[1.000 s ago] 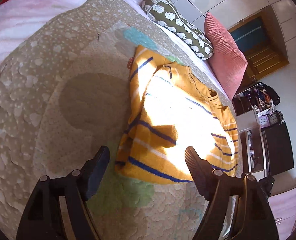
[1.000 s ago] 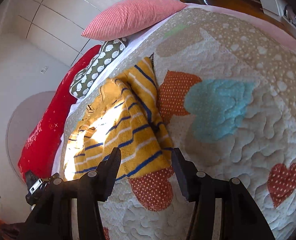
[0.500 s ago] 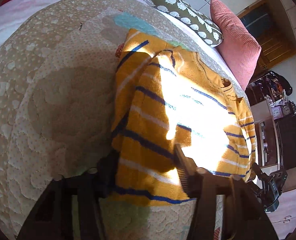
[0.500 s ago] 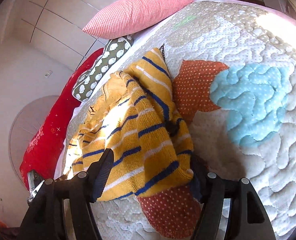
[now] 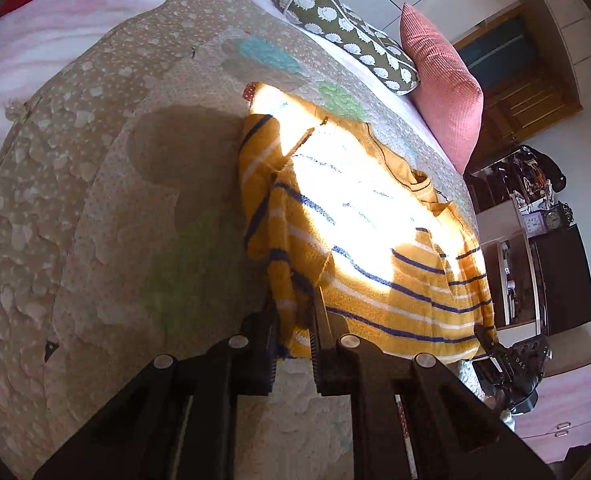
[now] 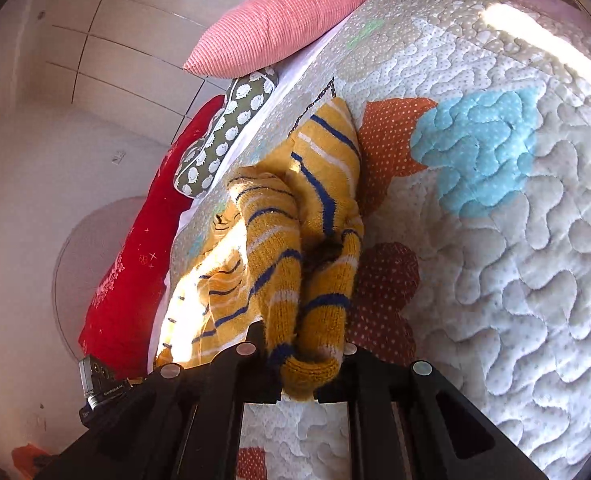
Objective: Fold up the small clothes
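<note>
A small yellow sweater (image 5: 367, 232) with blue and white stripes lies on the quilted bedspread (image 5: 95, 208), partly in bright sunlight. My left gripper (image 5: 293, 332) is shut on the sweater's near hem corner, the fabric bunched between its black fingers (image 5: 261, 340). In the right wrist view the same sweater (image 6: 263, 240) is bunched and lifted; my right gripper (image 6: 303, 356) is shut on its other hem end, with a yellow roll of knit hanging between the fingers. The sweater's far part still rests on the quilt (image 6: 495, 200).
A pink ribbed pillow (image 5: 443, 80) and an olive patterned bolster (image 5: 347, 36) lie at the head of the bed, with a red cushion (image 6: 135, 272) beside them. Dark shelves and a cabinet (image 5: 543, 240) stand past the bed's edge.
Both grippers moved forward onto the sweater's hem and closed on it. The fabric is now bunched and lifted at both held ends.
</note>
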Motion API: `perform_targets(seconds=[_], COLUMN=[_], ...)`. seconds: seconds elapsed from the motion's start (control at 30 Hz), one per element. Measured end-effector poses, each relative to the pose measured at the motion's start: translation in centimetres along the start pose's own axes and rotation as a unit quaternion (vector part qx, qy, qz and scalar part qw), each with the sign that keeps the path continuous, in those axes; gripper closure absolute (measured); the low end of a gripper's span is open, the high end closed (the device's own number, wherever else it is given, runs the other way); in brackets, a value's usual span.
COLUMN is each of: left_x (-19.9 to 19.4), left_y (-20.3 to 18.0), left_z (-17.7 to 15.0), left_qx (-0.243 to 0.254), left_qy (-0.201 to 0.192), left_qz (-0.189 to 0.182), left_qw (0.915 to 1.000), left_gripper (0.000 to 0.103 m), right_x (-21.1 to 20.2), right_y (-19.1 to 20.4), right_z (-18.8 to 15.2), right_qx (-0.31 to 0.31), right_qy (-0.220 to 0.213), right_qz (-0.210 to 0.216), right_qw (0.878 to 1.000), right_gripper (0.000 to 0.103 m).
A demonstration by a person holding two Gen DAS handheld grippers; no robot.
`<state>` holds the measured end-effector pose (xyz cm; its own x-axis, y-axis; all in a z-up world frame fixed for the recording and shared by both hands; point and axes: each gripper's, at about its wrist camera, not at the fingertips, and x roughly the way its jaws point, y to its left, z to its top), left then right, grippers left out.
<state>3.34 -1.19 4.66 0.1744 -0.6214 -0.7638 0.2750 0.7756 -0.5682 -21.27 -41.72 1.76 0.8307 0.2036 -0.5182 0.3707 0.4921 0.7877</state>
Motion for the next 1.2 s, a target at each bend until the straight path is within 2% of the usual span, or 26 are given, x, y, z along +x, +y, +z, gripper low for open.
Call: perform_targets(seconds=[0.07, 0.13, 0.2, 0.23, 0.3, 0.33, 0.4, 0.47, 0.5, 0.6, 0.7, 0.73, 0.8, 0.9, 0.93, 1.0, 1.03, 1.1, 1.13, 1.17, 1.2], left_x=[-1.0, -1.6, -2.2, -2.6, -3.8, -4.4, -5.6, -6.0, -5.8, -4.9, -4.1, -3.9, -3.7, -3.8, -3.7, -3.5, -3.5, -3.4, -3.3, -3.1, -2.8], left_y=[0.7, 1.7, 2.8, 3.2, 3.3, 3.1, 2.8, 2.1, 1.7, 0.8, 0.2, 0.2, 0.6, 1.8, 2.1, 2.9, 3.2, 3.5, 3.5, 3.5, 3.4], left_z=[-1.5, -2.7, -3.3, -3.6, -3.9, -4.1, -4.6, -4.9, -4.9, -4.9, -5.2, -5.2, -4.9, -4.5, -4.2, -3.3, -2.7, -1.3, -0.3, 0.8, 1.9], left_qx=[-0.002, -0.007, -0.014, -0.015, -0.003, 0.007, 0.029, 0.045, 0.049, 0.060, 0.069, 0.070, 0.065, 0.054, 0.050, 0.039, 0.034, 0.025, 0.022, 0.019, 0.017], left_qy=[-0.010, -0.020, -0.016, -0.016, -0.027, -0.037, -0.056, -0.072, -0.076, -0.070, -0.067, -0.066, -0.063, -0.058, -0.057, -0.053, -0.052, -0.052, -0.052, -0.050, -0.048], left_qz=[0.008, 0.022, 0.018, 0.018, 0.022, 0.031, 0.052, 0.070, 0.074, 0.070, 0.077, 0.078, 0.074, 0.070, 0.071, 0.075, 0.073, 0.065, 0.058, 0.050, 0.041], left_qw=[0.9999, 0.9996, 0.9996, 0.9996, 0.9994, 0.9988, 0.9966, 0.9940, 0.9932, 0.9933, 0.9924, 0.9923, 0.9931, 0.9944, 0.9946, 0.9950, 0.9954, 0.9962, 0.9967, 0.9973, 0.9978], left_gripper=[0.098, 0.098, 0.098, 0.098, 0.098, 0.098, 0.091, 0.071, 0.069, 0.068, 0.068, 0.068, 0.068, 0.065, 0.065, 0.064, 0.062, 0.055, 0.047, 0.040, 0.037], right_x=[-1.0, -1.5, -2.1, -2.6, -4.4, -5.3, -6.4, -5.6, -4.5, 1.0, 8.0, 9.7, 11.6, 11.7, 11.1, 9.6, 8.9, 7.5, 7.2, 7.0, 7.0], right_y=[-0.6, -1.6, -2.5, -2.9, -2.6, -1.8, 0.8, 3.6, 4.9, 8.1, 8.7, 8.5, 7.8, 4.8, 3.5, 2.1, 2.6, 5.3, 7.0, 8.8, 10.7], right_z=[-1.5, -2.7, -3.5, -3.6, -3.3, -2.9, -1.9, -0.7, -0.2, 0.8, 2.0, 2.6, 4.4, 8.0, 9.1, 10.2, 10.2, 8.9, 7.8, 6.3, 4.6], right_qx=[0.002, -0.003, -0.002, 0.005, 0.003, -0.018, -0.072, -0.109, -0.122, -0.166, -0.157, -0.152, -0.157, -0.120, -0.095, -0.064, -0.074, -0.132, -0.164, -0.197, -0.232], right_qy=[0.002, 0.006, 0.004, 0.004, -0.017, -0.034, -0.060, -0.056, -0.046, 0.008, 0.072, 0.080, 0.066, 0.017, 0.002, -0.014, -0.020, -0.032, -0.026, -0.011, 0.004], right_qz=[0.001, -0.014, -0.039, -0.037, -0.036, -0.052, -0.073, -0.066, -0.058, -0.045, -0.040, -0.048, -0.087, -0.166, -0.180, -0.180, -0.186, -0.205, -0.198, -0.181, -0.163], right_qw=[1.000, 1.000, 0.999, 0.999, 0.999, 0.998, 0.993, 0.990, 0.990, 0.985, 0.984, 0.984, 0.982, 0.979, 0.979, 0.981, 0.980, 0.969, 0.966, 0.963, 0.959], right_gripper=[0.093, 0.089, 0.088, 0.084, 0.081, 0.079, 0.079, 0.079, 0.079, 0.079, 0.079, 0.079, 0.079, 0.079, 0.082, 0.084, 0.083, 0.082, 0.081, 0.076, 0.072])
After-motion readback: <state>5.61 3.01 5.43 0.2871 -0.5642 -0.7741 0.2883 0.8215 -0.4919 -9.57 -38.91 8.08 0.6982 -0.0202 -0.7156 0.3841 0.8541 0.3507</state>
